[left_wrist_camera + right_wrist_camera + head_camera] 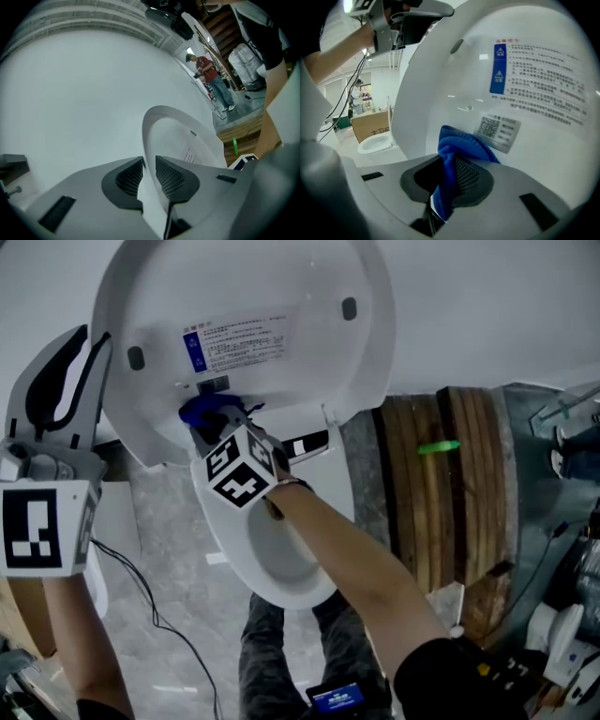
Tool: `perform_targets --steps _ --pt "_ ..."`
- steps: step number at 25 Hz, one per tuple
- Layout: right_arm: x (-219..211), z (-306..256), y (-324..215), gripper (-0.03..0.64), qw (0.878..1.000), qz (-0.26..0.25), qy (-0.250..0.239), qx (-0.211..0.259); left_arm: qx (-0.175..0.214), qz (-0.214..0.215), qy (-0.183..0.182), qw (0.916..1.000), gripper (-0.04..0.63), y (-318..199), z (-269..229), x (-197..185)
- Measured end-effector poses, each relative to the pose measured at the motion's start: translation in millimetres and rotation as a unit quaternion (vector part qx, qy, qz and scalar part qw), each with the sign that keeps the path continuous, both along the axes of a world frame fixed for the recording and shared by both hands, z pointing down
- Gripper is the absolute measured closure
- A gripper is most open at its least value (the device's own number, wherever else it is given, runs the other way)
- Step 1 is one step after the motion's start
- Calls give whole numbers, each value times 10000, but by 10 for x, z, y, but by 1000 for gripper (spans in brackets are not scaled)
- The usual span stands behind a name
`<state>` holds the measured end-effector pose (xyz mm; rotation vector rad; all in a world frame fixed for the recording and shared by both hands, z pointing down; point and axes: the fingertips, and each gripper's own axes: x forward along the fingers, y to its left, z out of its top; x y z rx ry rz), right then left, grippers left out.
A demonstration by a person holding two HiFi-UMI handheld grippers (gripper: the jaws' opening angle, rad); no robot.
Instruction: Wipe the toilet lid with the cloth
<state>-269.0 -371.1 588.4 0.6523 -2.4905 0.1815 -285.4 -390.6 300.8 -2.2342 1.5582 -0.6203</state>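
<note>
here, holding the raised toilet lid point(281, 296) up by its left rim with the left gripper point(89, 348). squeezing that thin white edge between both dark mesh pads point(129, 178), nearly together, with no gap showing on either face of the rim. pinching a blue cloth point(457, 145) tight in the right gripper point(449, 183), closing fully on it and letting a bunched fold stick out past the jaw tips. pressing that fold against the lid's inner face, low down, below the printed label point(539, 70) and touching the near corner of the small code sticker point(498, 130). reaching in from below, in the head view, over the open toilet bowl point(281, 568), and carrying the marker cube point(242, 467) just beneath the cloth. standing on grey marbled floor point(169, 540), with a stack of wooden boards point(441, 493) just to the right of the bowl. catching, far off in the right gripper view, a cardboard box point(370, 124) and a second toilet point(375, 144) just in front of it.
</note>
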Motion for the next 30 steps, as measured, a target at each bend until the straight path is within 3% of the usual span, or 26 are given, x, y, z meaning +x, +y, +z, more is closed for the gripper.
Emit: perform_targets --steps 3,6,12,25,30 --pt "271 103 -68 560 9997 183 127 -58 321 -191 80 9993 508 157 -84 9" --pt "535 202 -136 560 9991 336 265 -80 284 -168 -4 9995 508 272 -34 106" --pt "1079 289 -313 560 9957 806 444 -81 -170 -11 -433 9989 508 367 389 387" --pt "2024 -155 -722 560 9796 1841 700 404 -1256 76 -28 9920 549 234 1108 825" --pt "2208 -462 -850 560 9713 2225 596 596 -1449 270 -144 9890 572 192 1225 1018"
